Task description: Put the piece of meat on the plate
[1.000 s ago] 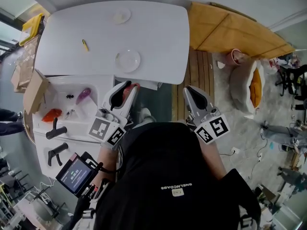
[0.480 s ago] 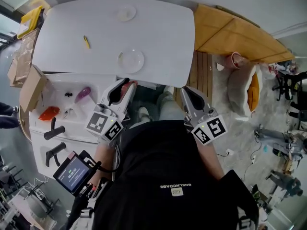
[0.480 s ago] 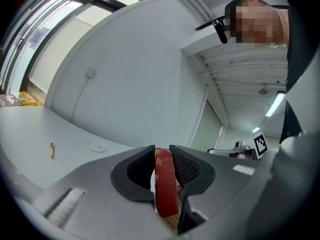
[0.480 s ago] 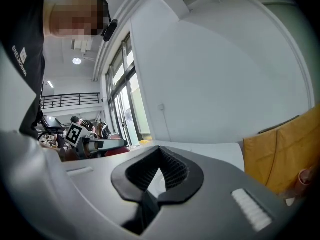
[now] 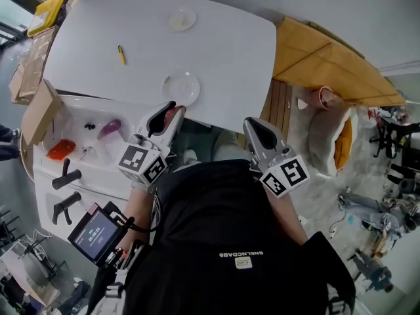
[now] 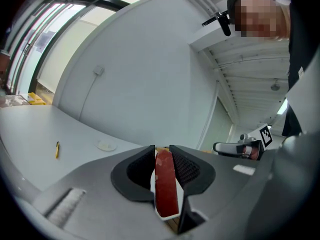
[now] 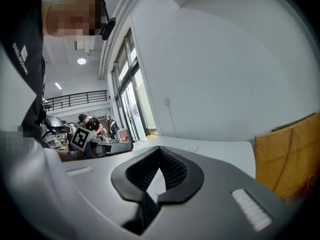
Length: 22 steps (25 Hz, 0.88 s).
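Note:
My left gripper [image 5: 172, 112] is shut on a flat red piece of meat [image 6: 164, 183], which stands on edge between the pads. In the head view the meat [image 5: 173, 115] sits just short of the white table's near edge. A clear round plate [image 5: 180, 86] lies on the table right beyond it. A smaller plate [image 5: 182, 20] lies at the far side, and shows in the left gripper view as a small plate [image 6: 106, 145]. My right gripper [image 5: 253, 125] hovers to the right, off the table edge. Its jaws [image 7: 159, 148] are shut with nothing in them.
A yellow pen [image 5: 121, 54] lies on the white table [image 5: 223, 51]. To the left is a white play sink [image 5: 85, 143] with an orange toy [image 5: 60, 149] and a purple toy [image 5: 109, 127], beside a cardboard box [image 5: 38, 113]. A wooden board [image 5: 321, 44] leans at the right.
Both grippers have moved forward toward the table, the left one still holding the meat. The meat now sits closer to the clear plate.

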Available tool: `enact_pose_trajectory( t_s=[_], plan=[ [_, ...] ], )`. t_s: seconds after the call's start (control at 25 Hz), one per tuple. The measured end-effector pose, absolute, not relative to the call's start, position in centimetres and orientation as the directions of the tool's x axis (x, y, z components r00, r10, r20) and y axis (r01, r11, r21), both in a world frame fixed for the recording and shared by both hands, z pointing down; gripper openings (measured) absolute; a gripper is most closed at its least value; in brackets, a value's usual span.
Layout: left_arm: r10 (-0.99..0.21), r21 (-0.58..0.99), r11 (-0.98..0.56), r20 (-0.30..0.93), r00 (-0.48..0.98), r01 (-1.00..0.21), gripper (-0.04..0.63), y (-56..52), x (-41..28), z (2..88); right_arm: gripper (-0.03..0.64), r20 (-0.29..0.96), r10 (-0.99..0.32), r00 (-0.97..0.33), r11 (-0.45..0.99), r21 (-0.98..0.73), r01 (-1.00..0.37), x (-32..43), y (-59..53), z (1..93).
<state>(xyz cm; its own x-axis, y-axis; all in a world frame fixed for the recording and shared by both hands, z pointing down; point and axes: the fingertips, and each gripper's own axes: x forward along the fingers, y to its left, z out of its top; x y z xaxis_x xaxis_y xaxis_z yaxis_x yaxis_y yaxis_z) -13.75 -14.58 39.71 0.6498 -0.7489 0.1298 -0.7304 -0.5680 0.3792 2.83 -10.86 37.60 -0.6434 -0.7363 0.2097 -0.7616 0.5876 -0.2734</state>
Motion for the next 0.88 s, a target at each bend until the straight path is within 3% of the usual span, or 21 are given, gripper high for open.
enact_pose_trajectory(
  t_s=[0.4, 0.88],
  plan=[
    [-0.781, 0.452, -0.459, 0.205, 0.59, -0.764, 0.11, -20.6, -12.8, 46.5, 0.005, 0.285, -0.664, -0.691, 0.638, -0.265, -0.723, 4.0, -16.8, 39.8],
    [-0.783, 0.462, -0.385, 0.294, 0.547, -0.799, 0.11, -25.4, -12.9, 53.8, 0.005, 0.342, -0.683, -0.646, 0.606, -0.229, -0.762, 7.2, -18.5, 40.8]
  ],
)
